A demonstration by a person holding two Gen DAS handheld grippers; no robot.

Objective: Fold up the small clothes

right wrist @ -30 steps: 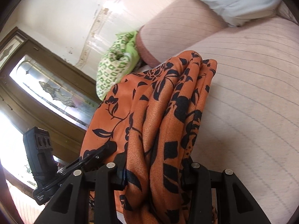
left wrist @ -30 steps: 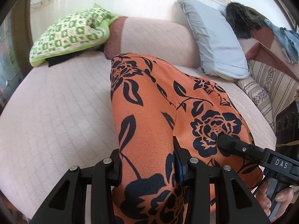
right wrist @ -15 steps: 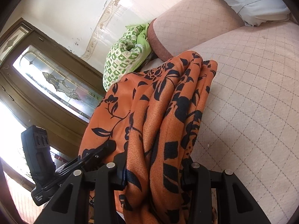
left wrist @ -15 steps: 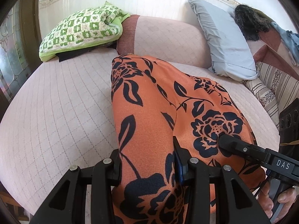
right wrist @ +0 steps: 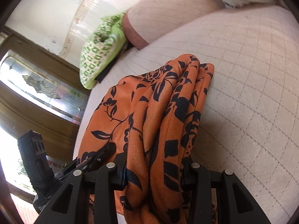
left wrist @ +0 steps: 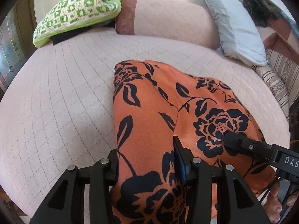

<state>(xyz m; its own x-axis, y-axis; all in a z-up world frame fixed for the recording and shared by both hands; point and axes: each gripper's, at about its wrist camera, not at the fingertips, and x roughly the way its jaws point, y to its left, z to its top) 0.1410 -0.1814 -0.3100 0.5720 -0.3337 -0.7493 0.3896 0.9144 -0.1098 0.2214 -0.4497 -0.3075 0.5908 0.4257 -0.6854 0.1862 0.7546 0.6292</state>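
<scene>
Through the left wrist camera I am seeing my left gripper point(left wrist: 147, 160) with the orange cloth point(left wrist: 149, 115) between its two fingers. The jaws are opening now, but the cloth is still pinched between them as far as I can tell. The cloth is reaching from my fingers forward over the pink bed point(left wrist: 56, 93). Compared with a second ago, its far edge is sitting lower in the picture and more of the bed is showing behind it, so the cloth is coming down to the bed. The green pillow point(left wrist: 78, 13) and the grey pillow point(left wrist: 233, 24) are lying at the back. My right gripper point(left wrist: 229, 138) is coming in from the right side and is touching the cloth at the black flower, with my right hand point(left wrist: 274, 203) below it.

Through the right wrist camera my right gripper point(right wrist: 153, 164) is clenching a thick bunch of the same cloth point(right wrist: 164, 112), gathered in folds. Its far end is now lying on the bed point(right wrist: 252, 93), lower than before. My left gripper point(right wrist: 106, 149) is holding the cloth's left edge.
</scene>
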